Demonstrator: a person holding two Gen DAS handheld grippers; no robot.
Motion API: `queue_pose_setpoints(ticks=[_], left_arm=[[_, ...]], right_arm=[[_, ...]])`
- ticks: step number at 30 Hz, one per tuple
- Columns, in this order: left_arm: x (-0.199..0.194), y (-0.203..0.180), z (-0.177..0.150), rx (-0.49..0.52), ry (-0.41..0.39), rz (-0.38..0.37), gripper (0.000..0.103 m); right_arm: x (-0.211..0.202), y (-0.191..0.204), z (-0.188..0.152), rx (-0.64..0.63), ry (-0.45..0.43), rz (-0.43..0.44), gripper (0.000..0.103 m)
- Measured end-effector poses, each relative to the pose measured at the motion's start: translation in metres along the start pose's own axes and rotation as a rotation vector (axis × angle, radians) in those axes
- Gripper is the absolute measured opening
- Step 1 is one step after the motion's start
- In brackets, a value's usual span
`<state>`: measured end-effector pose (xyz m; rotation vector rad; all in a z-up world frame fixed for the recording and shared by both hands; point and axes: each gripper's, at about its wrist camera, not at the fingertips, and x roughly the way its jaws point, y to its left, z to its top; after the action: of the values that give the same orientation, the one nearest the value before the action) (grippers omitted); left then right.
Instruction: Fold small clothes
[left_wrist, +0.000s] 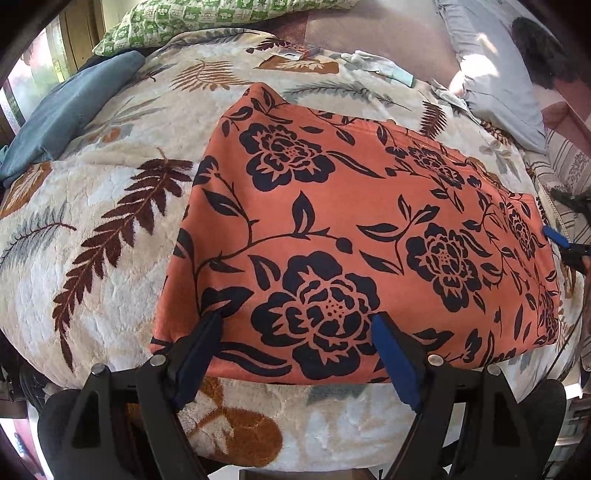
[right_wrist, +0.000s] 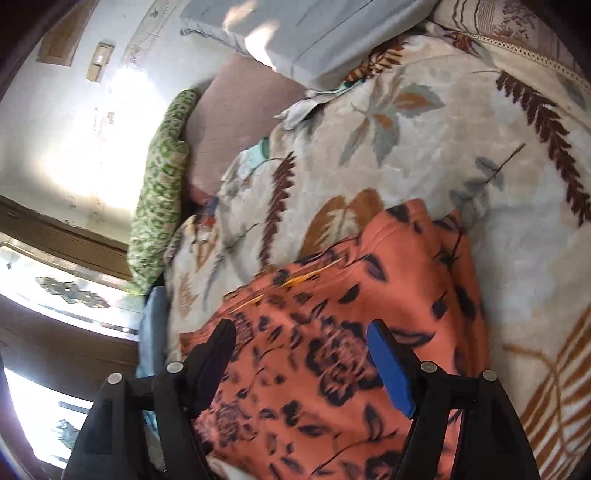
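An orange garment with dark floral print (left_wrist: 351, 229) lies spread flat on a cream leaf-patterned blanket (left_wrist: 110, 229). My left gripper (left_wrist: 299, 325) is open, its fingers over the garment's near edge, holding nothing. My right gripper (right_wrist: 301, 336) is open above the garment's other end (right_wrist: 332, 332), where the cloth is bunched and blurred. The right gripper's blue fingertip (left_wrist: 554, 234) shows at the right edge of the left wrist view, beside the garment's right side.
A blue folded cloth (left_wrist: 62, 110) lies at the left, a green patterned pillow (left_wrist: 207, 18) at the back, a grey pillow (left_wrist: 491, 74) at the back right. Small pale clothes (left_wrist: 376, 64) lie beyond the garment. A wall and window (right_wrist: 55, 288) are at the left.
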<state>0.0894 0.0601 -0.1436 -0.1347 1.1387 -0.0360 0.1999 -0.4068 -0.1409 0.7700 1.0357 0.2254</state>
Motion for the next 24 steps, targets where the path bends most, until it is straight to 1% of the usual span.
queue_pose_setpoints(ticks=[1,2,3,4,5,6,8,9,10,11,12,13,14,17,19,21,22,23,24], left_arm=[[0.001,0.000,0.000,0.001,-0.002,0.001,0.083],[0.001,0.000,0.000,0.005,-0.001,-0.001,0.083],[0.000,-0.001,0.000,0.012,-0.001,-0.001,0.083],[-0.001,-0.001,-0.001,0.017,-0.005,-0.003,0.083],[-0.002,-0.001,-0.001,0.017,-0.010,-0.008,0.083],[-0.002,-0.001,-0.001,0.014,-0.010,-0.012,0.083],[-0.003,-0.002,-0.002,0.009,-0.010,-0.021,0.083],[-0.005,-0.003,-0.003,0.004,-0.016,-0.029,0.083],[-0.007,-0.003,-0.004,0.000,-0.019,-0.038,0.083],[-0.010,-0.004,-0.006,-0.001,-0.021,-0.048,0.083],[-0.012,-0.005,-0.009,0.004,-0.024,-0.053,0.083],[-0.017,-0.005,-0.012,0.012,-0.032,-0.055,0.083],[-0.020,-0.005,-0.015,0.019,-0.040,-0.053,0.083],[-0.024,-0.003,-0.016,0.015,-0.043,-0.053,0.083],[-0.026,-0.003,-0.016,0.000,-0.040,-0.068,0.083],[-0.030,-0.006,-0.016,0.007,-0.047,-0.076,0.083],[-0.033,-0.008,-0.016,0.013,-0.052,-0.078,0.083],[-0.034,-0.010,-0.016,0.019,-0.055,-0.082,0.083],[-0.037,-0.012,-0.017,0.024,-0.056,-0.088,0.083]], right_arm=[[0.011,-0.021,0.006,0.054,0.005,-0.098,0.076],[0.021,-0.045,0.010,0.157,0.020,-0.138,0.073],[0.019,-0.058,0.009,0.236,-0.010,-0.065,0.072],[0.010,-0.060,0.008,0.252,-0.029,-0.035,0.073],[0.003,-0.051,0.007,0.223,-0.030,-0.023,0.073],[-0.004,-0.039,0.004,0.165,-0.037,-0.017,0.073],[-0.016,-0.024,-0.004,0.067,-0.072,-0.033,0.077],[-0.015,-0.026,-0.008,0.050,-0.076,-0.063,0.080],[-0.009,-0.035,-0.008,0.060,-0.052,-0.133,0.080],[0.000,-0.054,-0.009,0.115,-0.003,-0.216,0.078],[-0.001,-0.066,-0.011,0.178,-0.013,-0.182,0.076],[-0.011,-0.066,-0.013,0.199,-0.052,-0.149,0.076],[-0.018,-0.059,-0.015,0.190,-0.056,-0.145,0.076],[-0.041,-0.025,-0.026,0.082,-0.097,-0.121,0.076],[-0.052,-0.008,-0.040,0.039,-0.112,-0.064,0.076],[-0.057,-0.003,-0.056,0.034,-0.100,-0.012,0.078],[-0.054,-0.005,-0.064,0.031,-0.086,-0.003,0.079],[-0.045,-0.011,-0.070,0.033,-0.065,-0.023,0.080],[-0.031,-0.023,-0.075,0.045,-0.021,-0.074,0.081]])
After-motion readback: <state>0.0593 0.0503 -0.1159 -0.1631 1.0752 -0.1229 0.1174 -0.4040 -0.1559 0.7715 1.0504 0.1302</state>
